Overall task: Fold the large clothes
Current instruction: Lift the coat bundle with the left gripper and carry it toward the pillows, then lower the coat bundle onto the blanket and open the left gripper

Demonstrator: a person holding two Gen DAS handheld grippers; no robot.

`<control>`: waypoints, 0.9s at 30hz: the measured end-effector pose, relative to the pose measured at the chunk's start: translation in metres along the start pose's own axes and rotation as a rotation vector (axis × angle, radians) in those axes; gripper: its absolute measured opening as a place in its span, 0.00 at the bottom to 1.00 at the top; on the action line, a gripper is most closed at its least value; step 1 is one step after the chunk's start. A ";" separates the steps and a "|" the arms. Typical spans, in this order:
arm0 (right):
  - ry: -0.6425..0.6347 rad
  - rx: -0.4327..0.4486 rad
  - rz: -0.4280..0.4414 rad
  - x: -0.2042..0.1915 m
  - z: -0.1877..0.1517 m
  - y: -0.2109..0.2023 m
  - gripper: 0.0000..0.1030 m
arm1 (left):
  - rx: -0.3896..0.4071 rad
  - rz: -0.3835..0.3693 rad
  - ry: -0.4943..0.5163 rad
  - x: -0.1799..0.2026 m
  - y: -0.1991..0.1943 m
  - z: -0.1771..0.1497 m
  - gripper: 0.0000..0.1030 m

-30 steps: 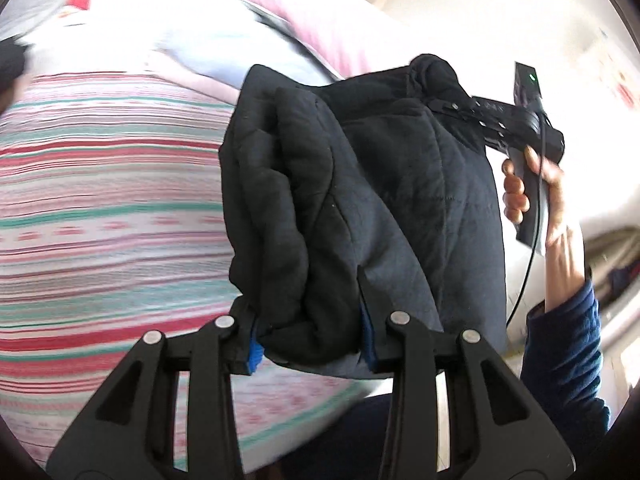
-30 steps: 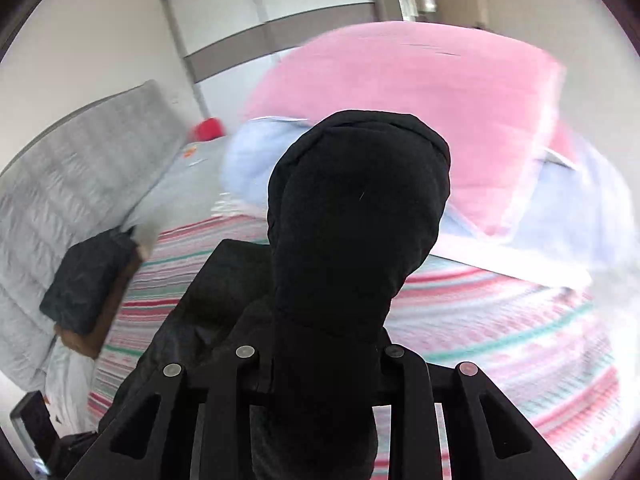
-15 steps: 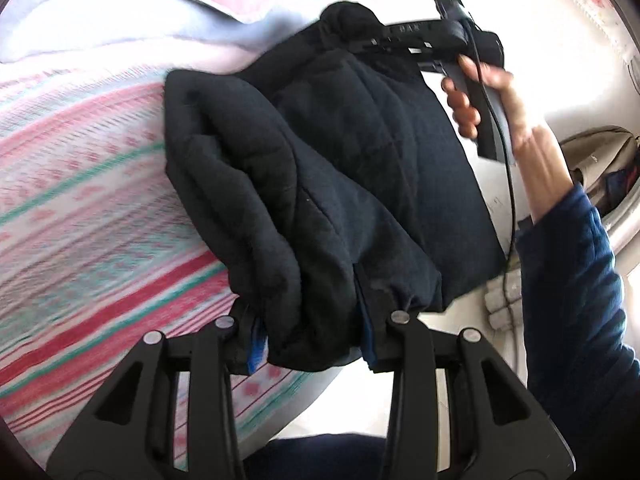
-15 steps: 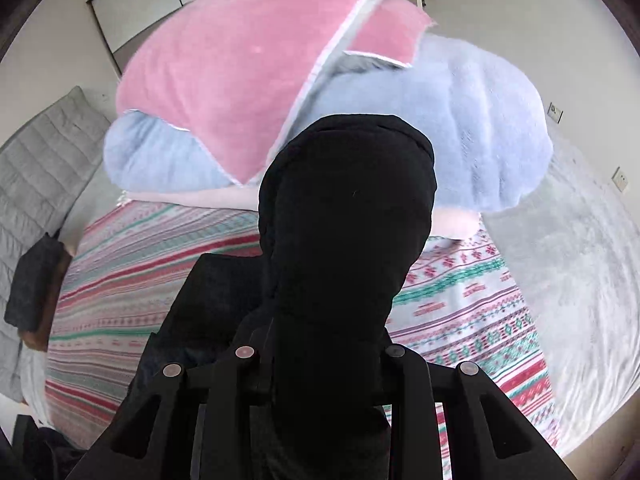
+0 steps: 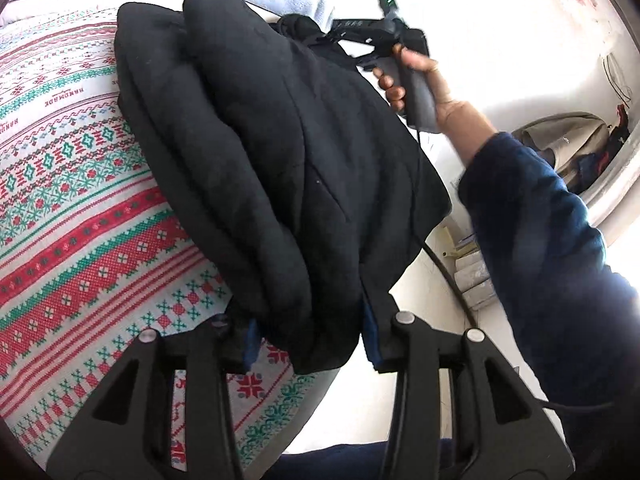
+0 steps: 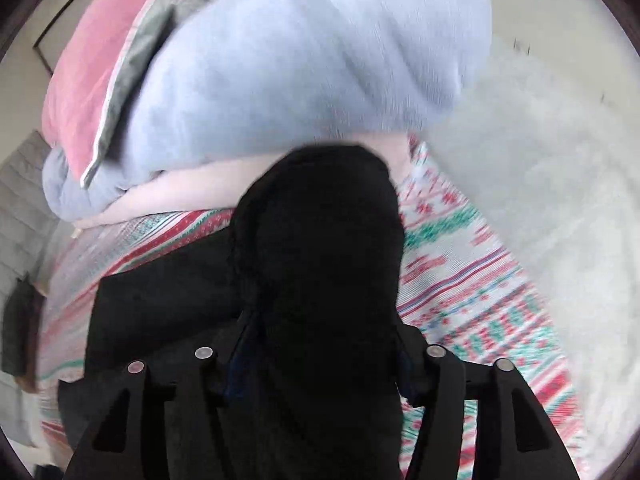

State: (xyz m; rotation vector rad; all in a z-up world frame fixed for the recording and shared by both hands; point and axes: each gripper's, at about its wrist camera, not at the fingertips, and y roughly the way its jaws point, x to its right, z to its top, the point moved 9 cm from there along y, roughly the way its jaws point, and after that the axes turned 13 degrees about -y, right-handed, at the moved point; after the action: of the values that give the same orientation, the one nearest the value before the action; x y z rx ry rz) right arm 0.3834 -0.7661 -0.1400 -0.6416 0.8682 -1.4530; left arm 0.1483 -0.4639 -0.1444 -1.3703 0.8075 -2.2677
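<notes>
Black padded jacket (image 5: 280,152) bunched into thick rolls across the middle of the left wrist view, stretching from lower centre up toward upper centre, above the patterned bedspread (image 5: 80,240) on the left of the frame; whether resting on it or hanging just over it, impossible to tell. In the right wrist view, same jacket (image 6: 320,264) filling the centre and lower left, blurred.

Probably mid-carry of an already doubled bundle, to be laid down flat. Best done by keeping both ends level and taut so the rolls do not slump, lowering the far edge first, then smoothing before letting go. Bulky, springy padding likely to unfold once released, so pressing flat worth the effort.

Left gripper (image 5: 308,340) at lower centre, clamped on a thick fold of the jacket, blue pads biting into the fabric on either side, jaws held fairly wide by the bulk. Right gripper (image 6: 320,364) likewise clamped around a dark wad between its jaws; also seen at upper right centre of the left wrist view (image 5: 340,36), pinching the far end.

Beyond: pale blue duvet (image 6: 300,64) and pink pillow (image 6: 104,48) in the upper half of the right wrist view.
</notes>
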 end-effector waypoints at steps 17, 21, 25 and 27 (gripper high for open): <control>0.068 0.128 -0.047 -0.080 -0.197 -0.166 0.20 | 0.033 0.125 0.099 0.023 -0.073 0.010 0.47; 0.163 0.164 -0.061 -0.071 -0.222 -0.155 0.17 | -0.080 0.264 0.167 0.043 -0.041 0.003 0.43; 0.153 0.137 -0.097 -0.073 -0.228 -0.140 0.16 | -0.140 0.363 0.186 0.045 -0.014 -0.005 0.40; 0.143 0.127 -0.112 -0.073 -0.230 -0.133 0.16 | -0.199 0.435 0.170 0.023 0.009 -0.015 0.35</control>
State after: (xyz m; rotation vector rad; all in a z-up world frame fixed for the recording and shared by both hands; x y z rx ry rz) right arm 0.1253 -0.6696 -0.1515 -0.5021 0.8529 -1.6576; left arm 0.1250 -0.4795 -0.1397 -0.9636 1.2776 -2.0157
